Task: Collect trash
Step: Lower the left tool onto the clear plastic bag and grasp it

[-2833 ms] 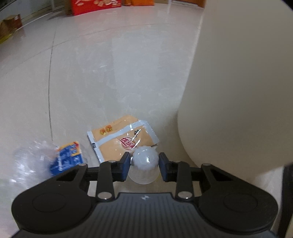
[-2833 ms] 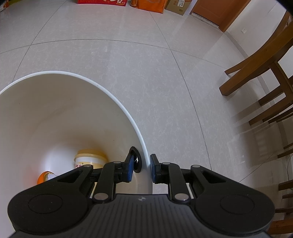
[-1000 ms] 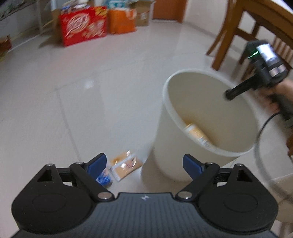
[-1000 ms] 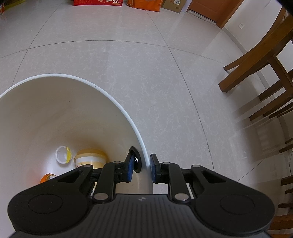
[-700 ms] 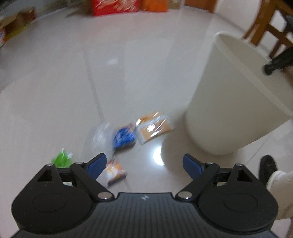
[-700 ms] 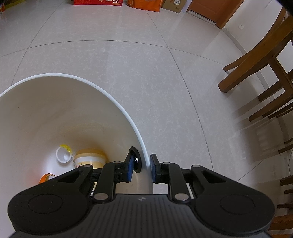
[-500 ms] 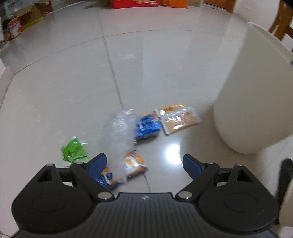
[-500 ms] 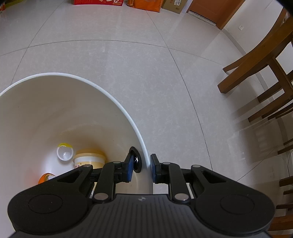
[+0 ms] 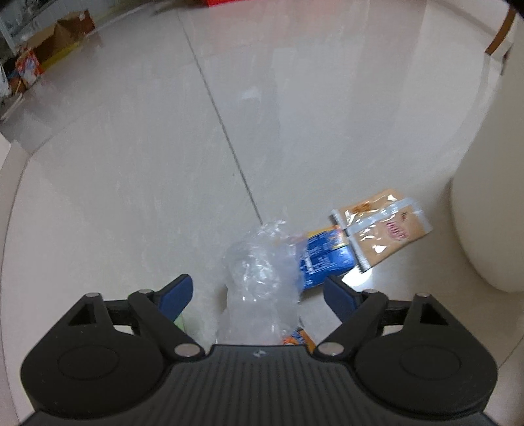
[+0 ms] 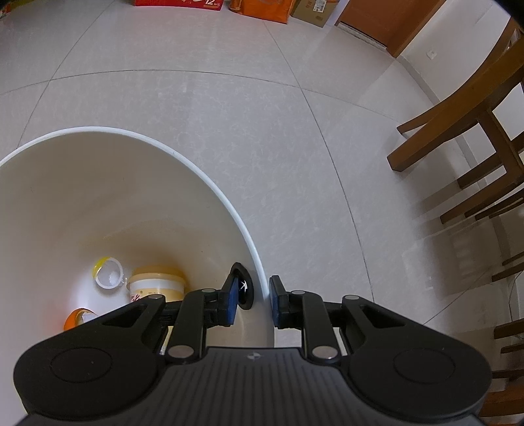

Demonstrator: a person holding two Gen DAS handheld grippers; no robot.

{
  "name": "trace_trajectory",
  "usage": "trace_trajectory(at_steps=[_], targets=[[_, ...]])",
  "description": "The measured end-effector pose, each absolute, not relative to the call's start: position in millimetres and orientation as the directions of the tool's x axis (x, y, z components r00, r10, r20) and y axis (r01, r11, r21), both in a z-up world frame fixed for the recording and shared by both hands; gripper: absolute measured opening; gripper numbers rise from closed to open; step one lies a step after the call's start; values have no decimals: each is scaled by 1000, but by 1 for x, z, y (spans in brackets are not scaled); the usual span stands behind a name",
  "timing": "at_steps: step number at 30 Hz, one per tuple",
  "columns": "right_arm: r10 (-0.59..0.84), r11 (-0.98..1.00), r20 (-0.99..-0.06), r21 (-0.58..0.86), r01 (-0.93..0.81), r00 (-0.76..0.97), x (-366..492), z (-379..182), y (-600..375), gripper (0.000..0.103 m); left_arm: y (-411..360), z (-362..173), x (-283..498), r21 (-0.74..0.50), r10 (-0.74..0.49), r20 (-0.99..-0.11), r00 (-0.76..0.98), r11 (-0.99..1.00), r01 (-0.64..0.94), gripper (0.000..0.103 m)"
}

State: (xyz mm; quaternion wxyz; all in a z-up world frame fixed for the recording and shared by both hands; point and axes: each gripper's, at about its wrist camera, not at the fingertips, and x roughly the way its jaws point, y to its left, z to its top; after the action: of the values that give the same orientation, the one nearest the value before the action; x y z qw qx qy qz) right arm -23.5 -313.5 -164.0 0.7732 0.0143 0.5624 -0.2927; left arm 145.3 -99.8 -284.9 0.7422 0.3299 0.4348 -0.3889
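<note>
Left gripper (image 9: 258, 295) closing, clear bag (image 9: 258, 281) between pads, untouched. Blue packet (image 9: 327, 262) at 1 o'clock, orange wrapper (image 9: 383, 229) at 2 — print unreadable. Right gripper (image 10: 252, 303) clamps bin (image 10: 209, 183) rim; tub (image 10: 157, 286) at 10 o'clock; red box (image 10: 180, 2) reads "12".

"12", seemingly, on the red box (image 10: 178, 2)

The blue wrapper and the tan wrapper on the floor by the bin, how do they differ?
The blue wrapper is dark blue with print, while the tan wrapper is tan with a clear shiny band. The blue wrapper is partly covered by the crumpled clear plastic; the tan wrapper lies uncovered, nearer the white bin. Both lie flat on the floor, touching.
</note>
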Motion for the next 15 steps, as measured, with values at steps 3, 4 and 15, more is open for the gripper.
trace_trajectory(at_steps=[3, 4, 15], targets=[[-441, 829, -876, -314, 463, 195, -23, -165, -313, 24, -102, -295, 153, 120, -268, -921, 284, 498, 859, 72], [-442, 829, -875, -316, 461, 195, -23, -165, -313, 24, -102, -298, 155, 112, -261, -925, 274, 502, 857, 71], [-446, 829, -873, -320, 459, 196, -22, -165, -313, 24, -105, -297, 150, 101, -264, -929, 259, 494, 864, 50]])
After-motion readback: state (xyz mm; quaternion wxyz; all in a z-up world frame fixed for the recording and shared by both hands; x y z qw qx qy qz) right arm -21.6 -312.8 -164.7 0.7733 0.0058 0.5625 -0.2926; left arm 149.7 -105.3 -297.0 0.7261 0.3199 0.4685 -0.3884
